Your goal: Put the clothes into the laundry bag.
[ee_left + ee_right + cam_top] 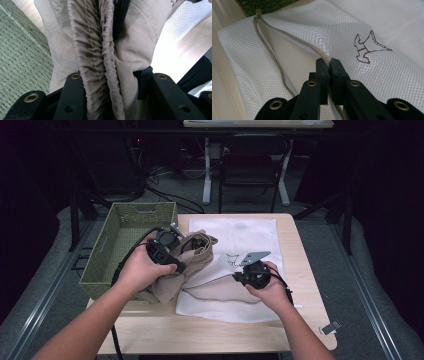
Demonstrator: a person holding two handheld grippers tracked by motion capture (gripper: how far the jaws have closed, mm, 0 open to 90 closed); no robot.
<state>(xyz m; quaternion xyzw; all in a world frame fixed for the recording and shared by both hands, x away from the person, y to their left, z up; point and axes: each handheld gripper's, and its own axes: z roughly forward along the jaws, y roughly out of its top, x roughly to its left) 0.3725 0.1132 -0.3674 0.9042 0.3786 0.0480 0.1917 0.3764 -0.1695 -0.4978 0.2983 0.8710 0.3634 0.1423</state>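
Holding one garment (187,262), one bag (240,245)

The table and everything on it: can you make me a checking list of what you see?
Surface: wooden table, mostly covered.
Job's things: white mesh bag lying flat, zip edge open; beige garment bunched beside the green basket.
Clutter: small clip near the table's right corner.
Grippers: left gripper shut on the garment; right gripper shut on the bag's zip edge.
Cables: black cable trails from the left gripper; more lie on the floor behind.
Surroundings: chair and another table's legs, dark room.
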